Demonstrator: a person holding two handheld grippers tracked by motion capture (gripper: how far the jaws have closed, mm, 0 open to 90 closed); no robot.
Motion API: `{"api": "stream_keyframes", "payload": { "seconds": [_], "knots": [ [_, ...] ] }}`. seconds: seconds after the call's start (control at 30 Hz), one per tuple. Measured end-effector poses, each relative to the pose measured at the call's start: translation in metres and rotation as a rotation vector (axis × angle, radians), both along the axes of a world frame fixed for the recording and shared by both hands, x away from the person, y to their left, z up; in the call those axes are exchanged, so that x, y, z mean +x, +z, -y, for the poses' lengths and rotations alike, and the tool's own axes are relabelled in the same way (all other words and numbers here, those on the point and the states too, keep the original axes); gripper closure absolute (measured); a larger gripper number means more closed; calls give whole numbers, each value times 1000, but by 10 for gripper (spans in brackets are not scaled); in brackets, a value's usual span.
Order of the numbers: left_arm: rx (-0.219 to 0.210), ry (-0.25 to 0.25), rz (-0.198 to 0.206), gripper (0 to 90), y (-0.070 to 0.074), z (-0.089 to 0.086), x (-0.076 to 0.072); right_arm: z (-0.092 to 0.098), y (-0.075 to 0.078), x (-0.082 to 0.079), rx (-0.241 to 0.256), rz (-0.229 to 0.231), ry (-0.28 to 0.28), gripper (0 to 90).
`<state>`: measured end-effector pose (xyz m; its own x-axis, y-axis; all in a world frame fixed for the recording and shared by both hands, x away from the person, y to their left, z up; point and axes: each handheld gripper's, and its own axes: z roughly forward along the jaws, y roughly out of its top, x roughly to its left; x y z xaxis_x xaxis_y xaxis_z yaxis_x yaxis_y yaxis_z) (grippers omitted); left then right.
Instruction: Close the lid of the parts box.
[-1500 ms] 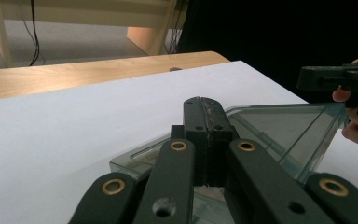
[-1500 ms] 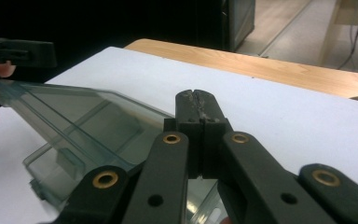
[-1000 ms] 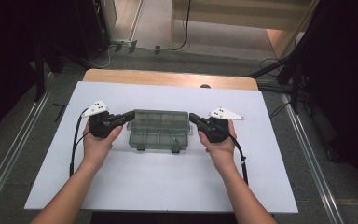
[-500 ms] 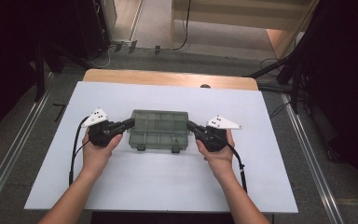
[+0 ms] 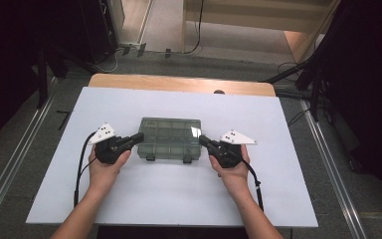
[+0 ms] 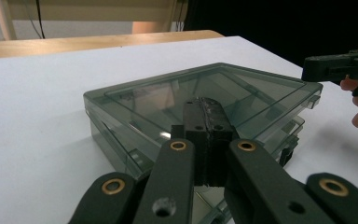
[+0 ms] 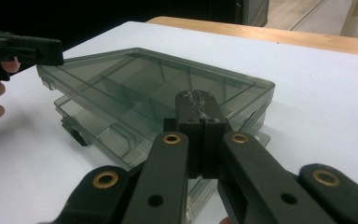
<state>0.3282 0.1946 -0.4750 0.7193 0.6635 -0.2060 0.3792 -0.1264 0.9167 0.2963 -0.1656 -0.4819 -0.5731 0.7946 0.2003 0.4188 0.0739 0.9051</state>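
At frame centre we flank the box (image 5: 169,139), left gripper (image 5: 138,138) and right gripper (image 5: 202,141) both closed, empty. Light, stiff, slippery plastic; we'd grip its lid edges.

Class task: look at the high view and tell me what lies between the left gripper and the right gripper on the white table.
A smoky clear plastic compartment box lies between the left gripper and the right gripper.

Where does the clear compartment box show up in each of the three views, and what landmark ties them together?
High view: the compartment box lies mid-table, between both hands.
Left gripper view: it sits centre, its lid raised slightly at the front, behind the left hand-held gripper.
Right gripper view: centre-left, behind the right hand-held gripper.
Shared landmark: the wooden table edge beyond the white board.
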Motion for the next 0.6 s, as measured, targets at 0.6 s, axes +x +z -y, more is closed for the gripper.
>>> {"api": "stream_keyframes", "payload": {
  "seconds": [0.6],
  "knots": [
    [49, 3, -23, 900, -19, 7, -9, -9, -20, -6, -20, -28, 0, 900]
  ]
}}
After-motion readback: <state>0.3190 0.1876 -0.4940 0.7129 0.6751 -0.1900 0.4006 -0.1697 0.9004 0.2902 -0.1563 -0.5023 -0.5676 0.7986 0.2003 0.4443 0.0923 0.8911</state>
